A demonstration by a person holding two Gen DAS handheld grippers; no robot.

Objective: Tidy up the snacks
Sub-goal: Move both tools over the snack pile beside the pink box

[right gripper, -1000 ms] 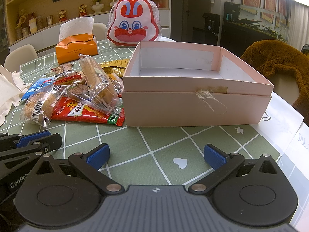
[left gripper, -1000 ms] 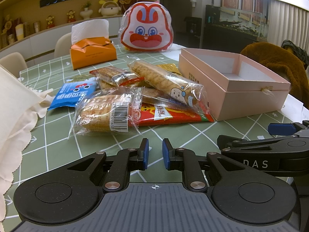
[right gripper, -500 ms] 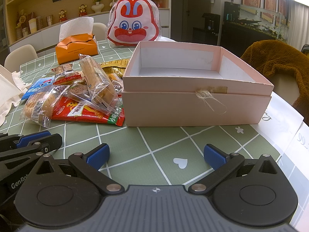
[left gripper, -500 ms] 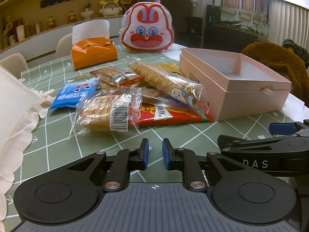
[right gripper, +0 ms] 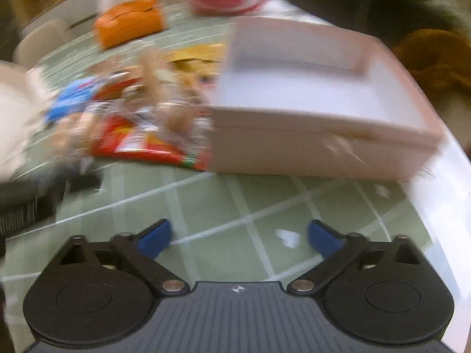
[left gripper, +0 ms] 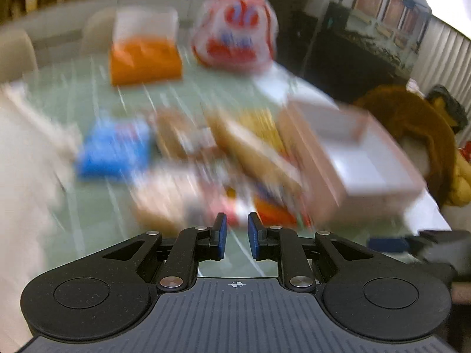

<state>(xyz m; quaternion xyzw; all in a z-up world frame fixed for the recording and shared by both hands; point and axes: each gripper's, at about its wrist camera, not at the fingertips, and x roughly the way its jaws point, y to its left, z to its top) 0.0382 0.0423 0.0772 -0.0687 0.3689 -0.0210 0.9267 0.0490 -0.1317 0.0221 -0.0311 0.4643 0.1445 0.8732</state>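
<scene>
Both views are smeared with motion blur, so fine detail is lost. My left gripper (left gripper: pixel 234 235) has its blue-padded fingers (left gripper: pixel 220 235) drawn close with a narrow gap between them and nothing in it — near clenched, gripping no packet. My right gripper (right gripper: pixel 239 236) is spread wide, its blue pads (right gripper: pixel 154 236) far apart over the green grid-patterned tablecloth (right gripper: pixel 206 206), empty as well.

The snacks lie in a loose heap of crinkly plastic packets (left gripper: pixel 206 170) on the table ahead of my left gripper: a blue packet (left gripper: pixel 113 150) at the heap's left edge, a red and orange flat packet (right gripper: pixel 138 144) at the near side, a yellow one (right gripper: pixel 197 56) at the back. Just right of the heap, touching it as far as the blur lets me judge, stands the open pale pink rectangular cardboard box (right gripper: pixel 323 150) — its white inside holds no packet. Beyond sit an orange tissue box (left gripper: pixel 144 58) and a red-and-white bag with a cartoon face (left gripper: pixel 235 29).
</scene>
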